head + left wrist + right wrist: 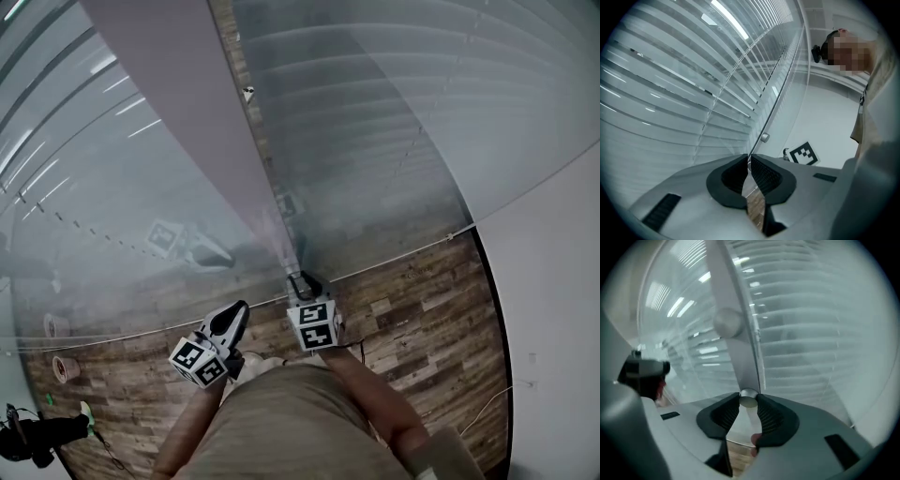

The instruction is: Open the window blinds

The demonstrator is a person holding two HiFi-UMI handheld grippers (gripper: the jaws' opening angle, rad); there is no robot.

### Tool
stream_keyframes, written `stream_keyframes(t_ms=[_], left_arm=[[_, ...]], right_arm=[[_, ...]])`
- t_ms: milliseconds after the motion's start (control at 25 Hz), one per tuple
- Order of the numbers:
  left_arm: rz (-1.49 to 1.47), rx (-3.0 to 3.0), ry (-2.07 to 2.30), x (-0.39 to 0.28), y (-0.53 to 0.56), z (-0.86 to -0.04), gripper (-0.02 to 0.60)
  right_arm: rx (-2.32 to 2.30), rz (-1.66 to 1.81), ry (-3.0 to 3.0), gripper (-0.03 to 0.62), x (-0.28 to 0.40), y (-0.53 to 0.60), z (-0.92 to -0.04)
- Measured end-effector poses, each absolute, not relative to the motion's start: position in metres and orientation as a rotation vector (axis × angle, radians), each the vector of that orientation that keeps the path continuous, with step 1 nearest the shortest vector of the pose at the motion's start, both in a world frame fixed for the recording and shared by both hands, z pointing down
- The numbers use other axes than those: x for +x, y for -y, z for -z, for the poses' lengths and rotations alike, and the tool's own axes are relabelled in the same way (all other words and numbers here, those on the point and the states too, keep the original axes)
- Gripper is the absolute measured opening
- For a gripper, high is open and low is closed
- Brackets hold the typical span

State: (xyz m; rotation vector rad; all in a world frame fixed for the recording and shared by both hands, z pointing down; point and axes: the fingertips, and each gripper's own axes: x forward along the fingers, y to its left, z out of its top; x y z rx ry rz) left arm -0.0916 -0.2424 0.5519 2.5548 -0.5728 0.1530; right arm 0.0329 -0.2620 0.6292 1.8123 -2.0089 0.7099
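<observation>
At the blinds (375, 112), right gripper (748, 404) jaws pinch the wand tip (748, 397); left gripper (749, 161) jaws closed, seemingly empty. Twisting it likely follows.

Wood-plank floor (422, 319); tape roll (64, 367) at left

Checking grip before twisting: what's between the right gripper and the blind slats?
The tilt wand: its metal end cap sits pinched in the right gripper's jaws, and it rises before the slats. Right gripper view shows it.
</observation>
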Motion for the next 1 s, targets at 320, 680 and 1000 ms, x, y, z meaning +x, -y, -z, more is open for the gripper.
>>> stream_keyframes(t_ms=[320,680,1000], left_arm=[[-0.162,2.561,0.558,-0.086,0.24,-0.548,0.014],[-0.16,2.564,0.562,-0.09,0.242,-0.552,0.014],[-0.157,2.559,0.575,-0.091,0.241,-0.55,0.014]], right_arm=[[1.896,-0.919,2.209,0.147,0.033,0.258,-0.627],[1.942,-1.734,2.404,0.199,0.044,0.254,-0.636],[1.959,-1.157,2.217,0.126,0.039,0.258,-0.632]])
